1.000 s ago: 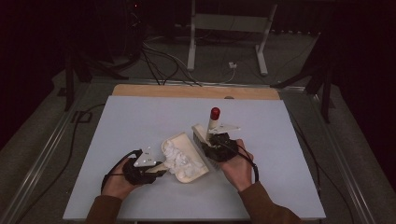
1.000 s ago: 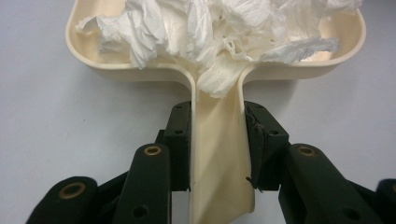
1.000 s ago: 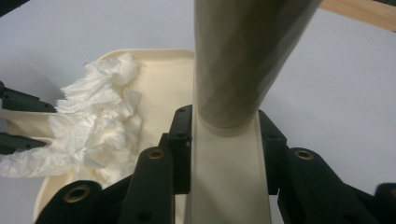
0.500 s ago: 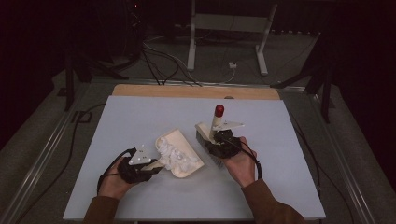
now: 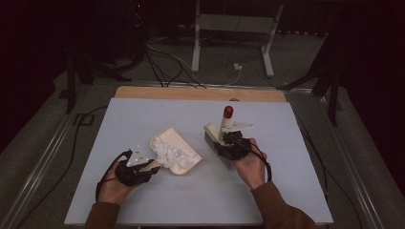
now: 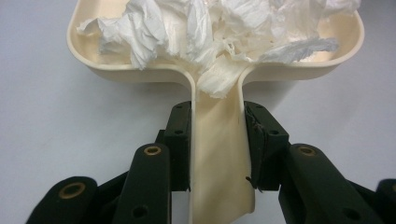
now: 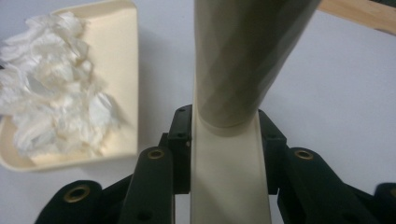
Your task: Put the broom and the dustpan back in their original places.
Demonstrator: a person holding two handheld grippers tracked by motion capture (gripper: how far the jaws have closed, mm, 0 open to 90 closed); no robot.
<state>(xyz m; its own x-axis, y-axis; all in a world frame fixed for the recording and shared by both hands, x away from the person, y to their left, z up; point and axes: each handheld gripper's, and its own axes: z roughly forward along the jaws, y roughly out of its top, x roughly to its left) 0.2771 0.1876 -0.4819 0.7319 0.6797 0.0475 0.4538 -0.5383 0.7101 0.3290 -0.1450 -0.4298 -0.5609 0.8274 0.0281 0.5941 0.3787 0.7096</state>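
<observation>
A cream dustpan (image 5: 177,151) lies on the pale table, full of crumpled white paper (image 6: 219,28). My left gripper (image 6: 217,144) is shut on the dustpan's flat handle (image 6: 219,163), and its pads (image 6: 182,144) press both edges. My right gripper (image 7: 224,149) is shut on the cream handle (image 7: 226,177) of a hand brush (image 5: 217,140). The brush handle stands up and ends in a red tip (image 5: 229,111). In the high view the left gripper (image 5: 143,167) is at the dustpan's near left end, and the right gripper (image 5: 231,145) sits to the dustpan's right.
The pale blue-grey table top (image 5: 157,114) has a wooden strip (image 5: 200,94) along its far edge. Cables (image 5: 167,62) and a white stand's legs (image 5: 229,43) lie on the dark floor beyond. The dustpan (image 7: 84,88) shows at the left in the right gripper view.
The dustpan and the left hand have shifted a little to the left. The brush and the right hand have drifted slightly right and away, so the gap between pan and brush has widened.
</observation>
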